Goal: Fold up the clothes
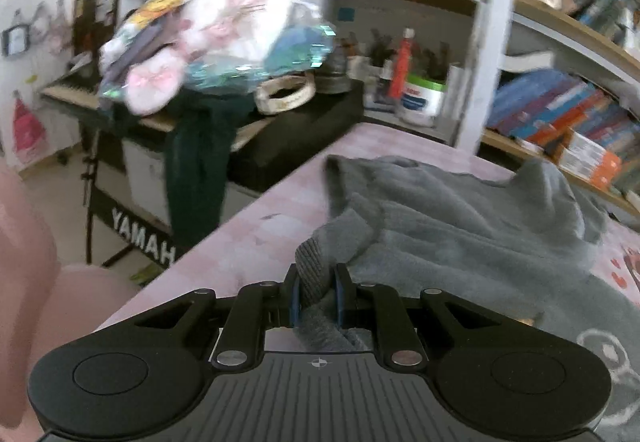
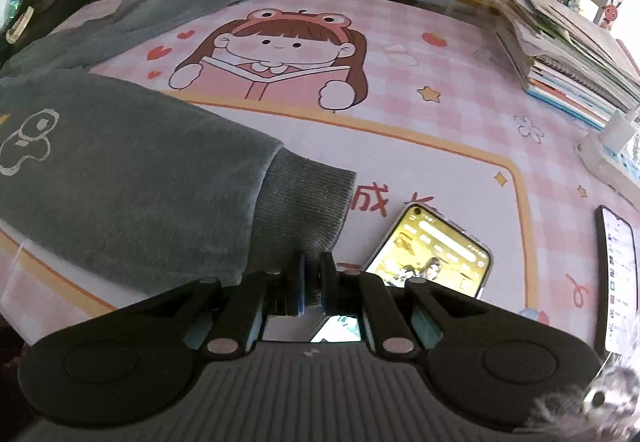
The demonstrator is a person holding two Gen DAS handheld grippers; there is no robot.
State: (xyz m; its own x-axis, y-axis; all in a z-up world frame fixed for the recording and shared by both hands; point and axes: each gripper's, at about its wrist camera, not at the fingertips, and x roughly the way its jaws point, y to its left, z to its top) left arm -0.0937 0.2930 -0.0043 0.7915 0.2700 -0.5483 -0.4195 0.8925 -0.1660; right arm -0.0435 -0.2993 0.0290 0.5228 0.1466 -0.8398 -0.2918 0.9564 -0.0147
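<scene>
A grey fleece sweatshirt [image 1: 460, 230] lies crumpled on the pink cartoon desk mat [image 1: 248, 238]. My left gripper [image 1: 316, 294] is shut on a ribbed grey cuff [image 1: 314, 266] of the sweatshirt, held just above the mat near its left edge. In the right wrist view the sweatshirt [image 2: 120, 177] shows a white printed outline and spreads over the left of the mat [image 2: 400, 129]. My right gripper [image 2: 314, 282] is shut on the edge of its ribbed cuff [image 2: 304, 201], low over the mat.
Two lit phones [image 2: 432, 254] [image 2: 618, 278] lie on the mat near my right gripper. A stack of books and papers [image 2: 572, 61] sits at the right. Bookshelves [image 1: 560, 113] stand behind. A cluttered Yamaha keyboard stand [image 1: 144, 238] is left of the desk.
</scene>
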